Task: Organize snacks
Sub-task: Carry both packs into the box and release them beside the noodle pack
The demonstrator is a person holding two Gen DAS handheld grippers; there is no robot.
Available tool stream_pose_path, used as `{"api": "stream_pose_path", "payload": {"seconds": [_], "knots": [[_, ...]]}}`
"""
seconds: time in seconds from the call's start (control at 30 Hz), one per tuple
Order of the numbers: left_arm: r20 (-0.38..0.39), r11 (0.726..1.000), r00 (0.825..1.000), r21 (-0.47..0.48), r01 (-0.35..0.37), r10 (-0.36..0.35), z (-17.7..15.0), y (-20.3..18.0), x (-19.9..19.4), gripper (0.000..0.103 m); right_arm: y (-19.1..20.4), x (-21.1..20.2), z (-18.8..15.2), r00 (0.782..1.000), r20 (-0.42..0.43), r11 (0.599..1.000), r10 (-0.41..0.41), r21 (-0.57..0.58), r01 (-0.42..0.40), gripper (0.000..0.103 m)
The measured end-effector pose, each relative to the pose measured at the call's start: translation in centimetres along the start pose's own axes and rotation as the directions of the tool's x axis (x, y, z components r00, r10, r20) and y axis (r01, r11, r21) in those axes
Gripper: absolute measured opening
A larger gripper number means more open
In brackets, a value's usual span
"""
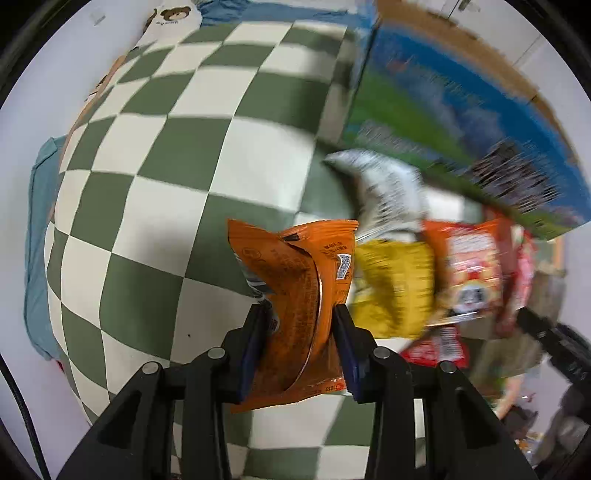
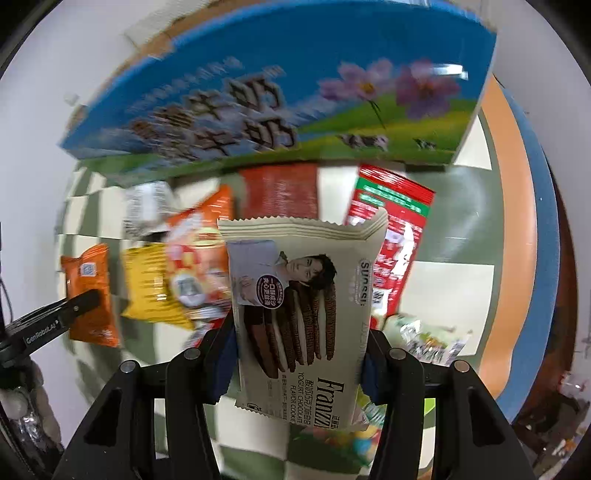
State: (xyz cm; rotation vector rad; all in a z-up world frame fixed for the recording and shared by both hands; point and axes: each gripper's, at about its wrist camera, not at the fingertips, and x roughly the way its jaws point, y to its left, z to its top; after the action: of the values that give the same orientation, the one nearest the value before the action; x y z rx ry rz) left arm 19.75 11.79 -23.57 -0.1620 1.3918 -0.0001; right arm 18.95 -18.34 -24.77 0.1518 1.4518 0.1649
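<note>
Orange pouch sits clenched in the left tongs above the checkered cloth. The right tongs grip a cream cookie pack, near loose snacks before the blue carton.

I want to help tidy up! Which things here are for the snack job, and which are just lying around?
For the job:
left gripper clamped on the orange packet
right gripper clamped on the Franzzi cookie pack
yellow bag
red and green carton
blue milk box

Just lying about:
checkered cloth
bear pillow
</note>
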Motion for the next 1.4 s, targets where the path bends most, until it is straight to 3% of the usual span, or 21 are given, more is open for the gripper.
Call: {"api": "stream_pose_path", "payload": {"seconds": [0.13, 0.3, 0.47, 0.7, 0.9, 0.97, 1.0, 1.03, 1.1, 1.17, 1.27, 1.4], "knots": [[0.076, 0.995, 0.993, 0.019, 0.093, -0.094, 1.2, -1.9, -5.5, 0.035, 1.5, -4.1, 0.9, 0.996, 0.040, 0.997, 0.078, -0.011, -0.078, 0.057], [0.153, 0.981, 0.971, 0.082, 0.175, -0.186, 6.0, -5.6, -10.9, 0.035, 2.3, -10.4, 5.3, 0.977, 0.144, 0.988, 0.157, -0.025, -0.155, 0.057], [0.221, 0.972, 0.963, 0.208, 0.107, -0.153, 12.7, -10.7, -13.0, 0.035, 2.9, -12.0, 11.9, 0.969, 0.225, 0.995, 0.098, -0.047, -0.090, 0.057], [0.142, 0.973, 0.989, 0.232, 0.012, -0.046, 22.9, -13.3, -7.0, 0.035, 0.0, -9.2, 22.9, 0.982, 0.180, 0.998, -0.051, -0.032, 0.058, 0.057], [0.047, 0.972, 0.999, 0.230, -0.038, 0.027, 27.3, -13.6, -1.4, 0.035, -1.7, -3.4, 28.8, 0.992, 0.047, 0.993, -0.115, -0.031, 0.117, 0.058], [0.003, 0.972, 0.999, 0.232, -0.032, 0.033, 27.9, -13.7, 0.2, 0.035, -2.0, -1.8, 29.5, 0.993, 0.016, 0.993, -0.117, -0.031, 0.118, 0.063], [-0.008, 0.974, 0.999, 0.226, -0.032, 0.035, 28.1, -13.7, 0.8, 0.035, -2.3, -1.2, 30.0, 0.991, 0.005, 0.991, -0.132, -0.026, 0.132, 0.072], [-0.016, 0.975, 0.999, 0.219, -0.028, 0.032, 28.1, -13.7, 1.2, 0.038, -2.1, -0.6, 30.2, 0.990, 0.001, 0.990, -0.140, -0.026, 0.140, 0.084], [-0.019, 0.980, 1.000, 0.199, -0.017, 0.021, 28.3, -13.7, 1.7, 0.052, -2.3, -0.2, 30.5, 0.990, -0.001, 0.990, -0.142, -0.015, 0.142, 0.093], [-0.012, 0.981, 1.000, 0.195, -0.020, 0.022, 28.3, -13.7, 2.1, 0.092, -2.4, -0.1, 30.4, 0.991, 0.000, 0.991, -0.131, -0.008, 0.131, 0.094], [0.008, 0.980, 0.999, 0.195, -0.041, 0.040, 28.0, -13.9, 2.3, 0.094, -2.5, 0.2, 30.4, 0.991, -0.003, 0.991, -0.133, -0.004, 0.133, 0.094], [0.003, 0.985, 1.000, 0.173, -0.019, 0.019, 27.2, -13.6, 2.5, 0.094, -2.4, 0.1, 29.9, 0.992, -0.007, 0.992, -0.125, 0.005, 0.125, 0.094]]}}
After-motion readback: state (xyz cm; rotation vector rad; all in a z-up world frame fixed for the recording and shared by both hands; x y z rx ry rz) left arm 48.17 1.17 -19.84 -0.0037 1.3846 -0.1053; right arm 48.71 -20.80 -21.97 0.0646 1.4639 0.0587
